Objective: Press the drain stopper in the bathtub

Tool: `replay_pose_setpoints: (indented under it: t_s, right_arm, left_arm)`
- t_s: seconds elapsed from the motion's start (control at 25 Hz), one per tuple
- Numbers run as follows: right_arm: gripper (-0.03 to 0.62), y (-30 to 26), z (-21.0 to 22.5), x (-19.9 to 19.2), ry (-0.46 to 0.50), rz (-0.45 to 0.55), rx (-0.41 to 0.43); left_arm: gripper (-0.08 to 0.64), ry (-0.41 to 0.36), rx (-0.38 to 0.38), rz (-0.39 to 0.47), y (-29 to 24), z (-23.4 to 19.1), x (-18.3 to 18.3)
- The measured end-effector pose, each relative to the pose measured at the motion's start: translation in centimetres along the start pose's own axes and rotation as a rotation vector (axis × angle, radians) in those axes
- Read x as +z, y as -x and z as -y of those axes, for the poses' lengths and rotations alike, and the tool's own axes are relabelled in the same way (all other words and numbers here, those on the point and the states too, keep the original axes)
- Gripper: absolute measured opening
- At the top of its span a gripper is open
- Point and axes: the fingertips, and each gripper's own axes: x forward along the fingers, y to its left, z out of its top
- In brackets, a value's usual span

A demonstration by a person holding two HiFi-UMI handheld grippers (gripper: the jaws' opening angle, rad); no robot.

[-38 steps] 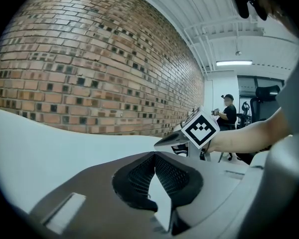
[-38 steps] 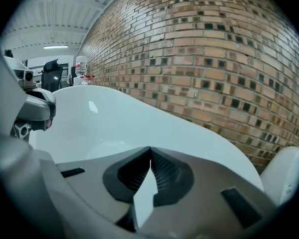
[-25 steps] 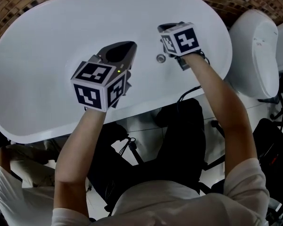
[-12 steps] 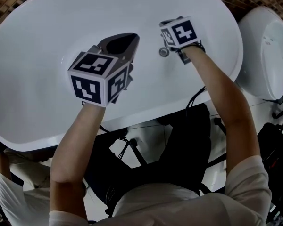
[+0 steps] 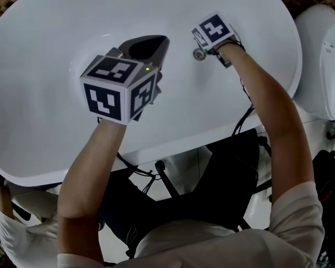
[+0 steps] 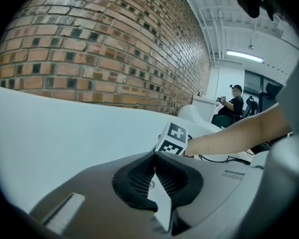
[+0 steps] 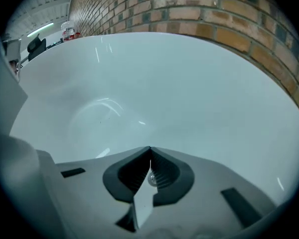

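The right gripper, jaws closed on nothing, hangs right over the drain stopper in the bathtub, the press apparently not yet made, while the left gripper, closed and empty, hovers nearby

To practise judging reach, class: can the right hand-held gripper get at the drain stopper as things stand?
Probably yes. The right hand-held gripper, jaws shut, sits close beside the drain stopper in the bathtub; nothing shows between them, and the left hand-held gripper is off to one side.
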Motion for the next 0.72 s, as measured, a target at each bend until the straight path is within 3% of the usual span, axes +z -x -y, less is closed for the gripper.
replay_pose_setpoints:
  t_s: [0.44, 0.72]
  right_arm:
    - [0.015, -6.9, 0.4, -3.6, -0.016, -0.166, 0.073]
    - [0.015, -11.3, 2.0, -7.2, -0.022, -0.291, 0.057]
  left_arm:
    - [0.009, 0.015, -0.012, -0.084, -2.2, -1.5, -2.3]
    - [0.009, 0.088, -0.017, -0.103, -3.0, -2.2, -4.7]
